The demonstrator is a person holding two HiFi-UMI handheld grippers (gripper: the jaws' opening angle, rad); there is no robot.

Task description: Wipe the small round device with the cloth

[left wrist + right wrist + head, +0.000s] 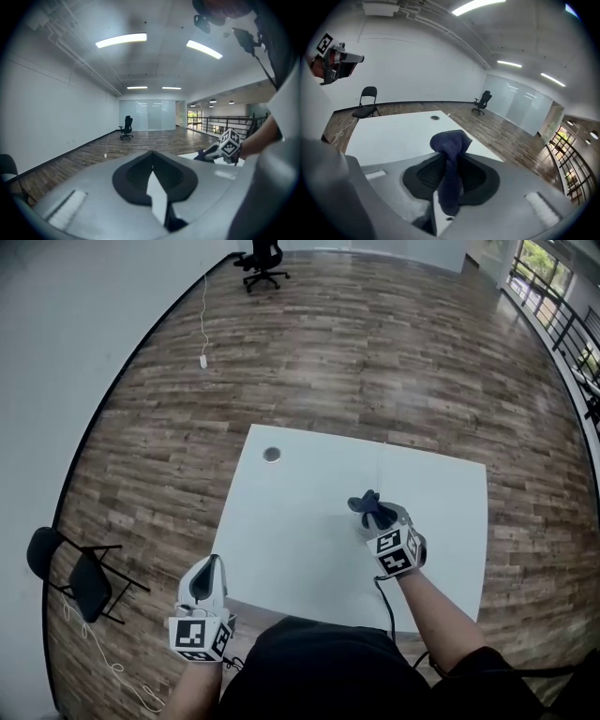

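Head view: device [272,455] on table [300,512], chair [80,575] nearby

A white square table [281,549] stands on a wood-plank floor [375,352]. A small round device [272,455] lies on the tabletop near its far left corner.
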